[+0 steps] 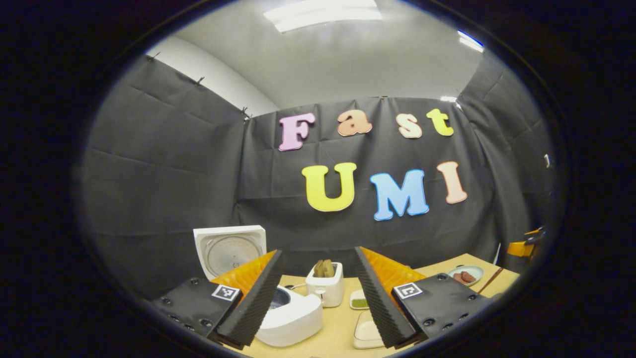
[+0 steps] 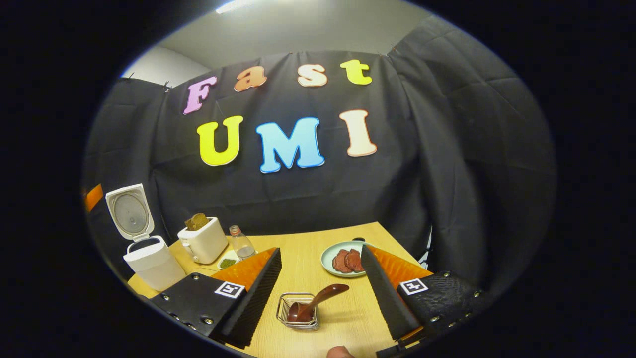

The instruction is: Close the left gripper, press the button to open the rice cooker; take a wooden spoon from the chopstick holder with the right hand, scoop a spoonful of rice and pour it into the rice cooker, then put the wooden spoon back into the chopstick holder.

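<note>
lid (image 2: 130,213): up, rice cooker (image 2: 153,262) open
wooden spoon (image 2: 318,300): leaning in chopstick holder (image 2: 298,312)
right gripper (image 2: 320,286): fingers apart, empty
left gripper (image 1: 318,291): fingers apart, empty
risk: light holder likely tips or slides if spoon snags

The white rice cooker (image 2: 151,263) stands at the table's far left corner with its lid (image 2: 128,213) swung fully up — the round inner plate faces forward. A dark wooden spoon (image 2: 318,301) rests in the small wire chopstick holder (image 2: 297,312) near the table's front edge, bowl down inside it, handle leaning up to the right. In the left gripper view the rice is a pale heap in a shallow white dish (image 1: 366,330) beside the cooker.
</note>
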The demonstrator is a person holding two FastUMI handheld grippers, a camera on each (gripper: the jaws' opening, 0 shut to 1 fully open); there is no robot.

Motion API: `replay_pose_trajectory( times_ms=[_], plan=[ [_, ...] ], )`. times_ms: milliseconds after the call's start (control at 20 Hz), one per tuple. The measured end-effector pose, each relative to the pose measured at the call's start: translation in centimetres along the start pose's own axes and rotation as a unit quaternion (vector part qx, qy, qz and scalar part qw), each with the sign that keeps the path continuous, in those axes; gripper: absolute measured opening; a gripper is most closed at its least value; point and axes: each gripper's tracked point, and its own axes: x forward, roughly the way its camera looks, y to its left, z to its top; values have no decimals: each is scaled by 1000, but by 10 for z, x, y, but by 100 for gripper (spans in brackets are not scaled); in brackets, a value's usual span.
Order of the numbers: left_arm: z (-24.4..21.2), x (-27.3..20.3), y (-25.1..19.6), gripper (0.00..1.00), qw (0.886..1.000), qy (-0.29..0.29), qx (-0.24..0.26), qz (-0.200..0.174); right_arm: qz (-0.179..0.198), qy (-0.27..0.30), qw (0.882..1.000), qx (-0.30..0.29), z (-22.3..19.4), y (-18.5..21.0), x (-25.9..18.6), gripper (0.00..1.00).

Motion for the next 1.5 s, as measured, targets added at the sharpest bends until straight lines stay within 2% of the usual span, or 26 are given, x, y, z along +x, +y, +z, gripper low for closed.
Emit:
replay_pose_trajectory(
  times_ms=[200, 350, 500, 750, 850, 900, 950, 1100, 1500],
  plan=[
    [6, 37, 48, 99, 999, -10, 11, 28, -1, -38, 999, -6, 31, 22, -26, 98],
    [8, 67, 89, 94, 998, -8, 18, 58, -13, -56, 998, -13, 45, 35, -43, 98],
    [11, 100, 133, 99, 995, -3, 32, 92, -29, -68, 997, -16, 53, 45, -54, 98],
    [7, 156, 195, 96, 989, 6, 54, 139, -50, -70, 996, -15, 52, 61, -61, 98],
    [-2, 178, 214, 99, 987, 16, 60, 148, -59, -70, 996, -16, 49, 66, -64, 98],
    [-7, 190, 224, 94, 986, 20, 64, 155, -63, -69, 996, -16, 48, 69, -65, 97],
    [-13, 203, 234, 99, 984, 24, 66, 161, -66, -67, 995, -16, 45, 71, -66, 98],
    [-27, 235, 259, 96, 981, 40, 60, 178, -77, -61, 995, -20, 40, 76, -67, 98],
    [-69, 306, 295, 99, 975, 94, 46, 194, -91, -52, 994, -44, 34, 90, -73, 98]
  ],
)
